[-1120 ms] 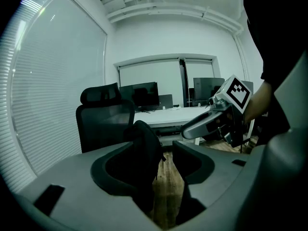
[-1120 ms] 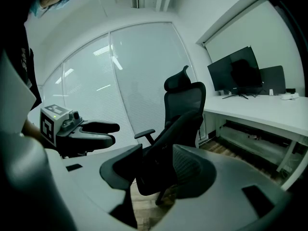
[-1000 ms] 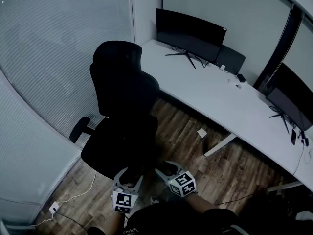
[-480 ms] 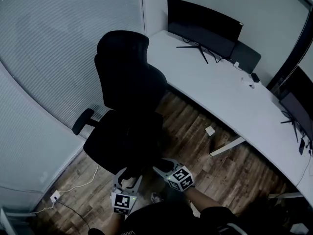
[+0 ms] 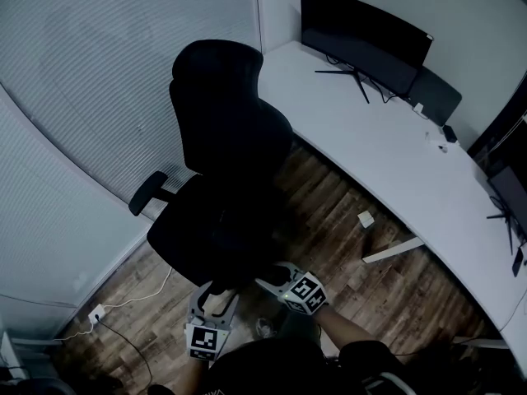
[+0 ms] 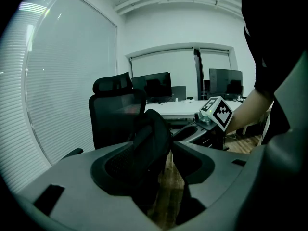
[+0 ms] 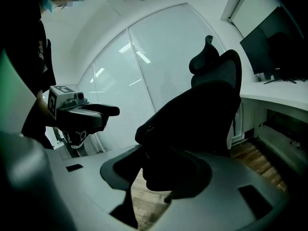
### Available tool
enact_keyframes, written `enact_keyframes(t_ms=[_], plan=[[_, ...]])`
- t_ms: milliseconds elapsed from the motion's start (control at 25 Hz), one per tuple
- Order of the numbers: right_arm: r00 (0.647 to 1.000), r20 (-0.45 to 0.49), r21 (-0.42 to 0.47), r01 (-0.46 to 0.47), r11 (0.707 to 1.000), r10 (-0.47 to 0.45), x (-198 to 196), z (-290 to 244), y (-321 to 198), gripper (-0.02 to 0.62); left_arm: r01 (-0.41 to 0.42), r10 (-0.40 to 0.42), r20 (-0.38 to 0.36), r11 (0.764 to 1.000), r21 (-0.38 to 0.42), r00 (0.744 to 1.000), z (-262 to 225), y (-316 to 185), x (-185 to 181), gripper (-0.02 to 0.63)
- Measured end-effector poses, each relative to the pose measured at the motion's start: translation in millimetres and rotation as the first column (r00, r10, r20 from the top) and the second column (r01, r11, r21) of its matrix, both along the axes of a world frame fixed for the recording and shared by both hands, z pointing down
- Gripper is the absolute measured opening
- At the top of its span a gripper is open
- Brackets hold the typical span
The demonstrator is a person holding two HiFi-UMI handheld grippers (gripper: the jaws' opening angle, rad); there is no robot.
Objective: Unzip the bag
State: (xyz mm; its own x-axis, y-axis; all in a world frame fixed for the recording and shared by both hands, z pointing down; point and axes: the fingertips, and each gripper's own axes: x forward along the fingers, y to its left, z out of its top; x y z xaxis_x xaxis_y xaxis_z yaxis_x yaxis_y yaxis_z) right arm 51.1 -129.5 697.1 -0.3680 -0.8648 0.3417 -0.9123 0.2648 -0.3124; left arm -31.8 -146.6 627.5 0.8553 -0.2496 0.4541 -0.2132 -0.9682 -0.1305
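A black office chair (image 5: 226, 146) stands between the glass wall and the desk. On its seat lies a bulky black shape (image 6: 151, 141), apparently the bag (image 7: 178, 138); in the head view it blends into the dark seat. My left gripper (image 5: 216, 291) hovers at the seat's front edge with its jaws apart and nothing between them. My right gripper (image 5: 272, 276) is just to its right, also open and empty. Each gripper shows in the other's view: the right gripper (image 6: 195, 129) and the left gripper (image 7: 94, 112).
A long white desk (image 5: 387, 151) with black monitors (image 5: 362, 35) runs along the right. A small white box (image 5: 365, 218) lies on the wooden floor under it. A white cable and socket (image 5: 97, 313) lie at the left by the blinds-covered glass wall (image 5: 90, 72).
The head view has swung, so the chair and desk sit further right in the picture. Both grippers stay at the seat's front edge, still open.
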Motion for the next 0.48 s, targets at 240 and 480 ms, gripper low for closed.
enact_keyframes(t_ms=[240,480], plan=[[0.998,0.019,0.022,0.053,0.998,-0.054,-3,4,0,0.145,0.003,-0.003,0.021,1.000,0.002,1.000,2,3,10,0.249],[0.996,0.060,0.030,0.070,0.997,-0.072,3,5,4,0.061,0.001,-0.002,0.040,1.000,0.023,0.999,8,6,20,0.249]])
